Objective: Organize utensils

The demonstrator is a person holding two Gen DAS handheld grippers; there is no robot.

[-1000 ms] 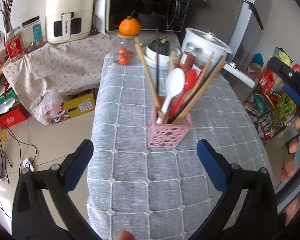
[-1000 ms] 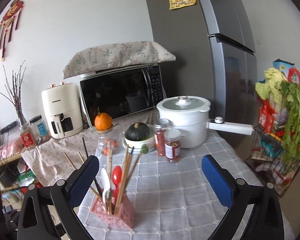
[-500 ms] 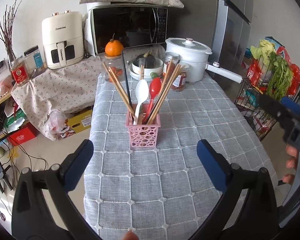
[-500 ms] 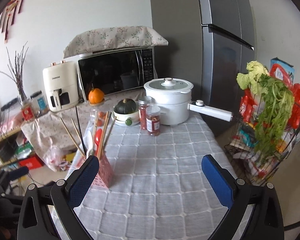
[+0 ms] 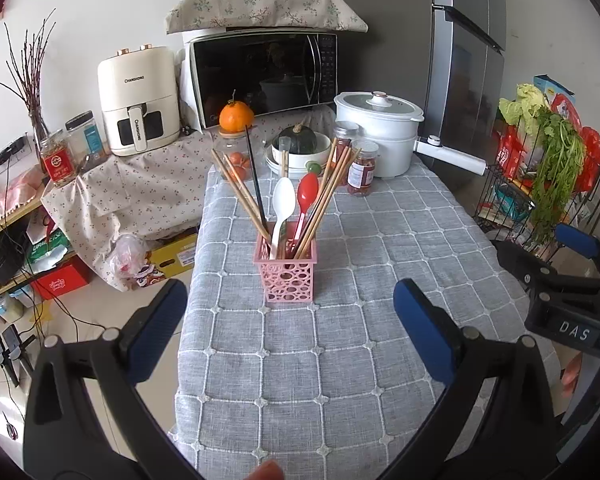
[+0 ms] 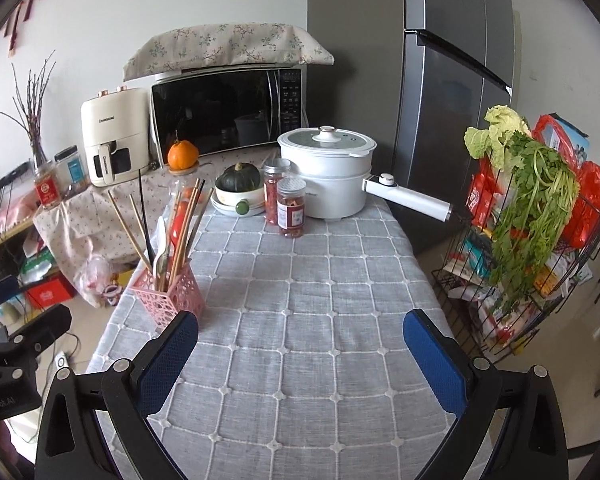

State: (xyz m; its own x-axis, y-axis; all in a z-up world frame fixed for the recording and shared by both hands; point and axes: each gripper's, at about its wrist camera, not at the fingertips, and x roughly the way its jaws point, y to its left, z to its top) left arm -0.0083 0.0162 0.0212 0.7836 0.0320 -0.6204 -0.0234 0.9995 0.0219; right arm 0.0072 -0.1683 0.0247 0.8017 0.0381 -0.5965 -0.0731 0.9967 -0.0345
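Note:
A pink lattice utensil holder (image 5: pixel 287 276) stands on the grey checked tablecloth (image 5: pixel 340 344). It holds several wooden chopsticks (image 5: pixel 240 194), a black chopstick, a white spoon (image 5: pixel 283 204) and a red spoon (image 5: pixel 307 192). My left gripper (image 5: pixel 288 316) is open and empty, just in front of the holder. My right gripper (image 6: pixel 300 356) is open and empty over the table's near part, with the holder (image 6: pixel 168 296) to its left. The right gripper also shows at the right edge of the left wrist view (image 5: pixel 564 272).
At the table's far end stand a white pot with a long handle (image 6: pixel 328 176), two red-filled jars (image 6: pixel 290 208), a bowl with a green squash (image 6: pixel 238 184) and a jar topped by an orange (image 5: pixel 236 116). A wire rack with greens (image 6: pixel 532 216) stands right.
Both grippers have pulled back and away from the holder, so it looks smaller and farther in both views. Both stay open and empty.

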